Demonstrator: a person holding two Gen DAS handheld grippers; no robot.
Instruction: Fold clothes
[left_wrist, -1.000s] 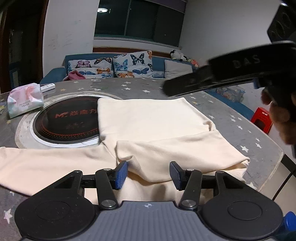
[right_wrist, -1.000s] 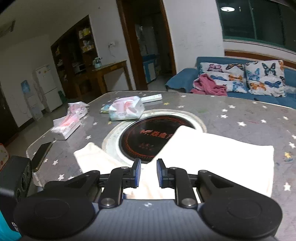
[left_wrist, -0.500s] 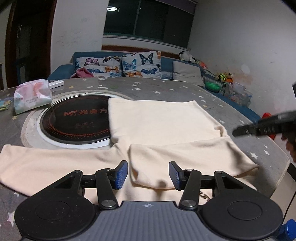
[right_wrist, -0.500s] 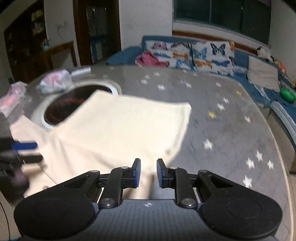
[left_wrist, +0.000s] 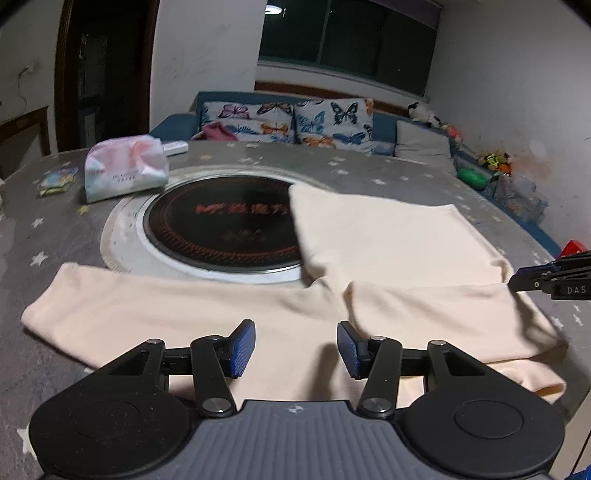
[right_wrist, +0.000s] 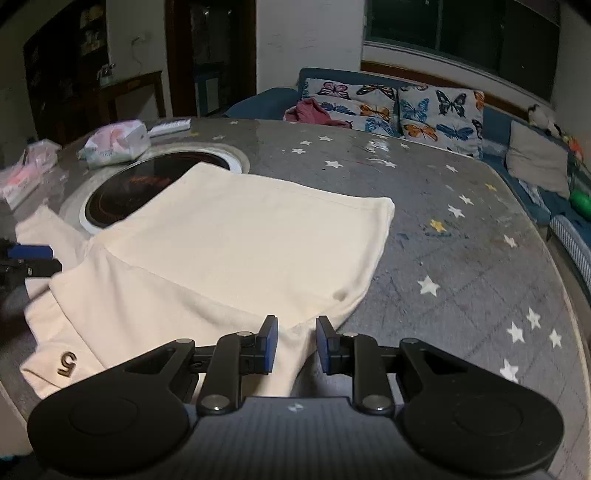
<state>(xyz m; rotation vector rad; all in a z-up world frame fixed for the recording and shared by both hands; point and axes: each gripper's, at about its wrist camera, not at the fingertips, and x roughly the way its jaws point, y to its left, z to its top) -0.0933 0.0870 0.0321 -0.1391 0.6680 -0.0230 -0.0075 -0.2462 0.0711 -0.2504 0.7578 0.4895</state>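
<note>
- Left tongs (left_wrist: 295, 345): spread about halfway, nothing pinched; I have them hovering low over the near part of the garment, pads clear of the fabric
- Right tongs (right_wrist: 293, 343): jaws narrow and opening right now; a fold of cream cloth lies in the gap, but the pads are not pressing on it as far as I can see
- Cream garment (left_wrist: 388, 240): lies flat on the table, body towards the sofa and partly over the black hotplate; its right sleeve is folded in across the near part, its left sleeve (left_wrist: 122, 299) lies stretched out flat
- Table (right_wrist: 461, 258): grey top with white stars, round black hotplate (left_wrist: 221, 225) set in the middle
- Tissue pack (left_wrist: 123, 171): beyond the hotplate, well apart from the cloth
- Step in hand, my reading: right sleeve fold just laid, right tongs letting go
- Next move, my reading: left tongs must drop onto the outstretched left sleeve, pinch near its cuff, and carry it across the body; the grip should take a single layer only, or the laid fold drags out of line
</note>
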